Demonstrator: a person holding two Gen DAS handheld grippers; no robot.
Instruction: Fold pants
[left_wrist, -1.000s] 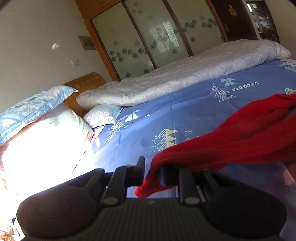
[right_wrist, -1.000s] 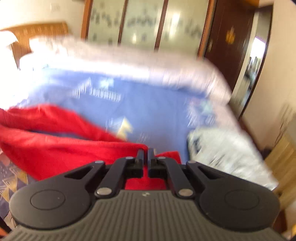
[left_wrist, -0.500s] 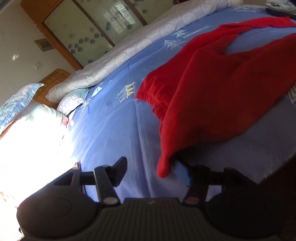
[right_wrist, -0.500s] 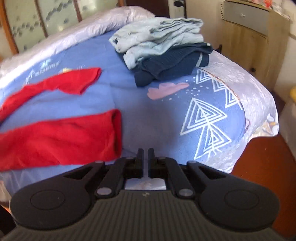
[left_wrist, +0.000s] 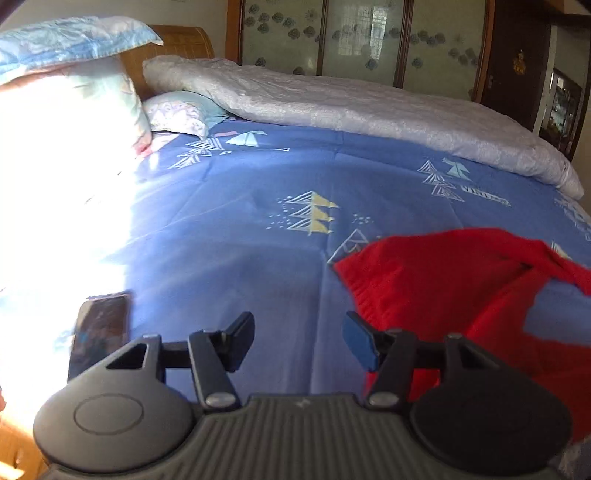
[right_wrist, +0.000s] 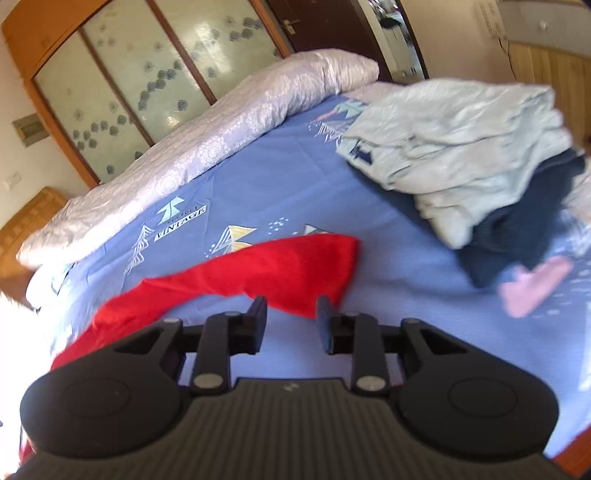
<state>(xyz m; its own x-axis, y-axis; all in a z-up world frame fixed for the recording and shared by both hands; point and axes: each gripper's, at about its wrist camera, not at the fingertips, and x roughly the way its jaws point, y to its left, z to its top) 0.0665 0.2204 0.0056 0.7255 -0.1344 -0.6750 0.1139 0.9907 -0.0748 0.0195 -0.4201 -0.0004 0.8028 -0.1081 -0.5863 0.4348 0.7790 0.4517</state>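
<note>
Left gripper (left_wrist: 298, 341) jaws just opened wide, gap empty over the blue sheet (left_wrist: 229, 229), red pants (left_wrist: 461, 295) flat on sheet just right of it, right gripper (right_wrist: 291, 325) jaws just opening, part-spread, empty, pant leg (right_wrist: 280, 269) beyond tips

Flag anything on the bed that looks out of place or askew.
A dark phone lies loose on the blue sheet near the pillows. The red pants lie unfolded, their legs splayed apart. The pile of clothes beside them sits rumpled and uneven.
</note>
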